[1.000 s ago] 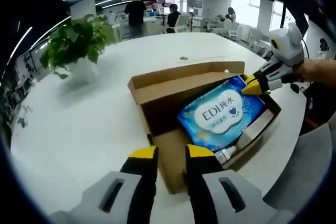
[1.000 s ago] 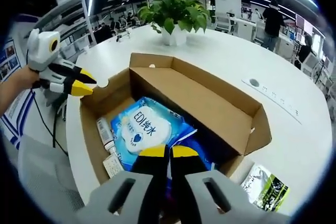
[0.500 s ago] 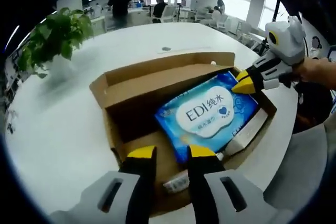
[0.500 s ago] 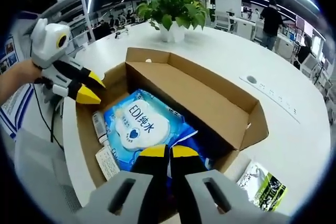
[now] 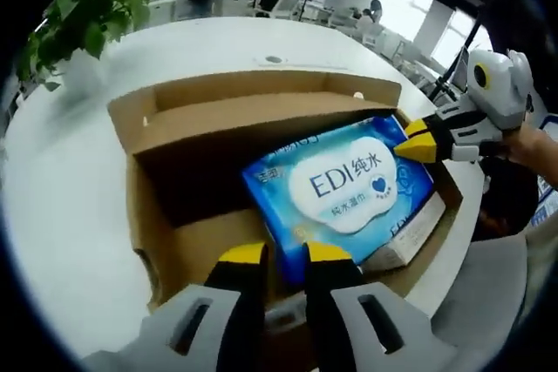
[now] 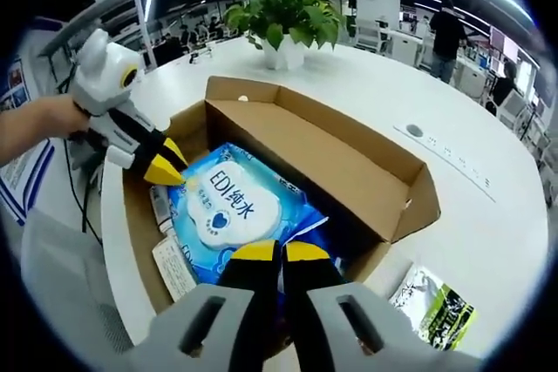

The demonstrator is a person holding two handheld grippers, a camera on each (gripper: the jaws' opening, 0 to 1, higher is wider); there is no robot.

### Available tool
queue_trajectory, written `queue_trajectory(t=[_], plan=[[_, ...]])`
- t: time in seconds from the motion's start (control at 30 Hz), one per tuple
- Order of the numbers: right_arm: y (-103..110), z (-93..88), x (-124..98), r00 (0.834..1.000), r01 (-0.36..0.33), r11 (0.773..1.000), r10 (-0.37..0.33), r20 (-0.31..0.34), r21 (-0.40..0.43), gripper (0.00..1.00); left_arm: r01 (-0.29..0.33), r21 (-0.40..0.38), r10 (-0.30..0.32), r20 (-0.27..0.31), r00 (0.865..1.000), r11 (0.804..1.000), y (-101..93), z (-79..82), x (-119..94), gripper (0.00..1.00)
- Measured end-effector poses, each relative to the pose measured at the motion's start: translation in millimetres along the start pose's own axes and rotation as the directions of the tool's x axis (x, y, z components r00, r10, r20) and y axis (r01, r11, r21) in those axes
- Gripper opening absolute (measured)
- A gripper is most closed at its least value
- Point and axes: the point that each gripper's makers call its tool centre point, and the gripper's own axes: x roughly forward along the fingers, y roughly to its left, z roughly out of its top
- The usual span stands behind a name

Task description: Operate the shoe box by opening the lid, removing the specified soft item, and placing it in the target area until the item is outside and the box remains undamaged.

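An open brown cardboard shoe box (image 5: 218, 128) sits on a round white table (image 5: 61, 189), its flaps standing up. Inside lies a soft blue pack of wet wipes (image 5: 344, 185) with a white label reading "EDI"; it rests at a tilt in the box, with a small tube and a flat carton tucked beside it. In the left gripper view, the left gripper (image 5: 283, 254) has yellow-tipped black jaws with a narrow gap between them, positioned at the near edge of the pack over the box rim; whether they pinch the pack cannot be told. The right gripper (image 5: 417, 147) enters from the right, held by a person's hand, its yellow tips drawn together at the far corner of the pack. In the right gripper view, the right gripper's jaws (image 6: 279, 253) are almost together at the pack's edge (image 6: 235, 211), and whether they hold it cannot be told; the left gripper (image 6: 166, 170) touches the pack's opposite corner. A potted green plant (image 6: 283, 23) stands further along the table, and a small green and black packet (image 6: 436, 311) lies on the table just beside the box.
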Motion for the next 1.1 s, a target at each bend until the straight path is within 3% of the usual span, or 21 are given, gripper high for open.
queue_trajectory(t=[0.23,0.3,0.47,1.1], plan=[[-0.5,-1.5,-0.5,1.000,0.002,1.000,-0.002,0.005,0.004,0.00,0.036,-0.058,-0.035,0.015,0.999,0.998,-3.9,-1.0,8.7,0.11],[-0.9,-1.7,-0.3,1.000,0.002,1.000,-0.002,0.005,0.012,0.00,0.038,-0.068,-0.037,0.023,0.999,0.997,-3.8,-0.1,9.3,0.07],[-1.6,-1.9,-1.0,1.000,-0.005,0.997,0.004,0.013,0.072,0.00,0.041,-0.070,-0.037,0.050,0.998,0.997,-4.2,3.8,6.1,0.00],[2.0,11.8,-17.2,0.998,-0.034,0.986,0.024,0.062,0.165,0.00,0.019,-0.038,-0.016,0.089,0.996,0.999,-9.9,18.0,-18.1,0.00]])
